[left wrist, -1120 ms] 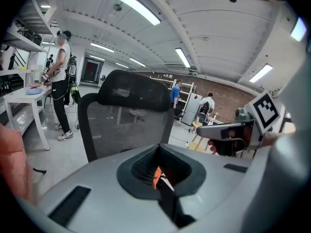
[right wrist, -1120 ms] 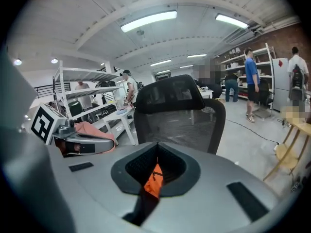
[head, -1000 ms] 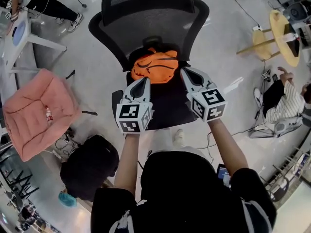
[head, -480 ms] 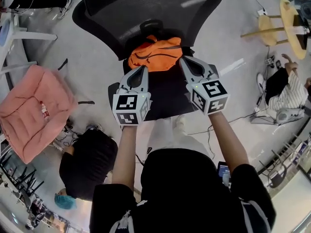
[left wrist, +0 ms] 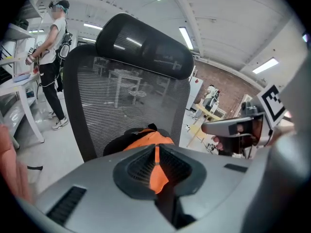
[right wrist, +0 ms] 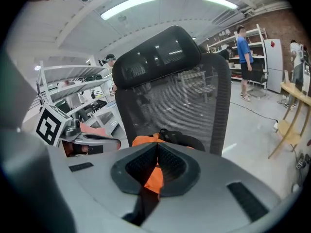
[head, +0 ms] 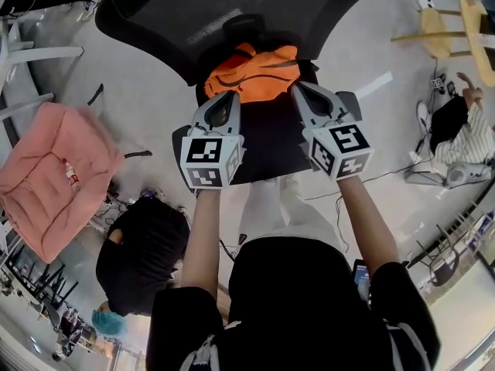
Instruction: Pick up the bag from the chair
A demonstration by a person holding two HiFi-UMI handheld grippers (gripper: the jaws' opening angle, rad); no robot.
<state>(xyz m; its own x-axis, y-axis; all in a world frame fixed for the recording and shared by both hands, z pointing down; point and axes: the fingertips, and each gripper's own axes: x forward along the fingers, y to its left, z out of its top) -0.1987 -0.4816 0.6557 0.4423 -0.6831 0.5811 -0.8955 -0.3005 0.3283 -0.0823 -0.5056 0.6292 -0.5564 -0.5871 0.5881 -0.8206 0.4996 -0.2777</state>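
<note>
Over the last 1 second the gap has shrunk. The left tongs (head: 224,103) and right tongs (head: 303,95), both closed and empty, now flank the orange bag (head: 255,72) on the chair (head: 232,6) seat, upper center. Looks like they'll need opening before any grab.

I hold both arms out ahead of me, my bare left forearm (head: 203,238) and bare right forearm (head: 370,230) running roughly parallel. My grey two-jaw left gripper (head: 232,95) points forward, with its black-and-white marker cube (head: 207,162) turned up toward my head. Its jaws are closed, tips meeting (left wrist: 156,145). My grey two-jaw right gripper (head: 296,87) sits level with it, apart to the side, under its own marker cube (head: 340,149). Its jaws are also drawn together tip to tip (right wrist: 158,143). The cubes hide my hands from above.
</note>
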